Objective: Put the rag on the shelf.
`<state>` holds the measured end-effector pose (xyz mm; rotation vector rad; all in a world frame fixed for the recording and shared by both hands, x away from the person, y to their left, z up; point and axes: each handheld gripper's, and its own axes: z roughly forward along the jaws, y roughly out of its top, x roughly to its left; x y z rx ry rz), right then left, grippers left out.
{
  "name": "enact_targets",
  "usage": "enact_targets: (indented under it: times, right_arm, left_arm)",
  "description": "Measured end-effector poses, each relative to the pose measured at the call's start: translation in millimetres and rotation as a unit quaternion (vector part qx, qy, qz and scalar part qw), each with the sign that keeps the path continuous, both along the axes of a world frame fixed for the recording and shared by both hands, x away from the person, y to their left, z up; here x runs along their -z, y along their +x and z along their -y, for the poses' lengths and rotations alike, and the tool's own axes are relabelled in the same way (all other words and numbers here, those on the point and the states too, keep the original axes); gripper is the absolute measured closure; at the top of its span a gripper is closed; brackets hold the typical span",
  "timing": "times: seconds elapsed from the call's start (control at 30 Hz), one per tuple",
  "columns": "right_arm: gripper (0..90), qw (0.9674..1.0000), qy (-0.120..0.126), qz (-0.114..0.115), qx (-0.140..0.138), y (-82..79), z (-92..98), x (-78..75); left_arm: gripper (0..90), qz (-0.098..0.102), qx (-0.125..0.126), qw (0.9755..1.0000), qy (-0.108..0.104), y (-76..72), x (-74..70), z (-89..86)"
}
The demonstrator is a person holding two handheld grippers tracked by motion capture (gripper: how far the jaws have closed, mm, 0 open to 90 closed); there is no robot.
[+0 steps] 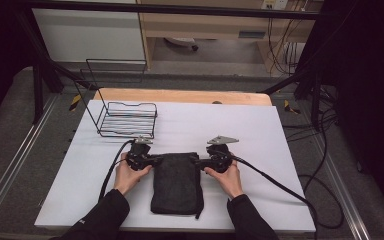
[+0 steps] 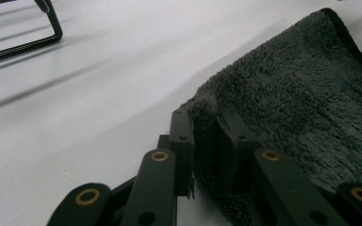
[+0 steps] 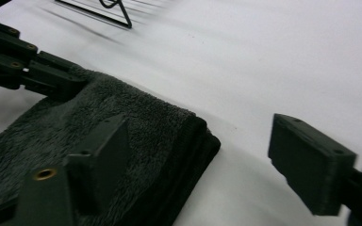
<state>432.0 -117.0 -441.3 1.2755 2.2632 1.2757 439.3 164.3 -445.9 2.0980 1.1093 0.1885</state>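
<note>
A black folded towel (image 1: 176,182) lies on the white table (image 1: 260,150), its long side running toward me. My left gripper (image 1: 157,160) is at the towel's far left corner. In the left gripper view, the left gripper (image 2: 205,117) is shut on that fluffy corner of the towel (image 2: 301,103). My right gripper (image 1: 196,160) is at the far right corner. In the right gripper view, the right gripper (image 3: 200,129) is open. One jaw rests over the towel (image 3: 136,141) and the other hangs over bare table beside the corner.
A black wire basket (image 1: 127,120) stands on the table beyond the left gripper; its wires appear in both gripper views (image 2: 52,28) (image 3: 108,9). A wooden strip (image 1: 180,96) runs along the far edge. Cables trail from both grippers toward the table's near edge.
</note>
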Motion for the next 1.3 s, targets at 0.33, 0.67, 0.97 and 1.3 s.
enact_targets:
  times: [0.33,0.67,0.97,1.3]
  right_arm:
    - [45.0,0.9996,-0.006,-0.026,-0.002,6.1,-5.0,16.3]
    - [63.3,0.9983,0.005,-0.056,-0.014,3.1,-5.7,15.6]
    - [76.4,0.9969,0.02,-0.073,-0.022,2.3,-5.7,14.4]
    - [78.4,0.9972,0.026,-0.066,-0.023,-1.1,-3.0,5.2]
  left_arm:
    - [77.7,0.009,0.002,0.9999,0.004,-1.5,0.5,1.2]
    - [78.1,0.019,0.004,0.9998,0.004,-3.7,1.5,1.0]
    - [79.9,0.015,0.006,0.9999,-0.004,-2.9,1.1,-0.6]
    - [81.5,0.032,0.005,0.999,-0.03,-7.1,-11.6,-5.3]
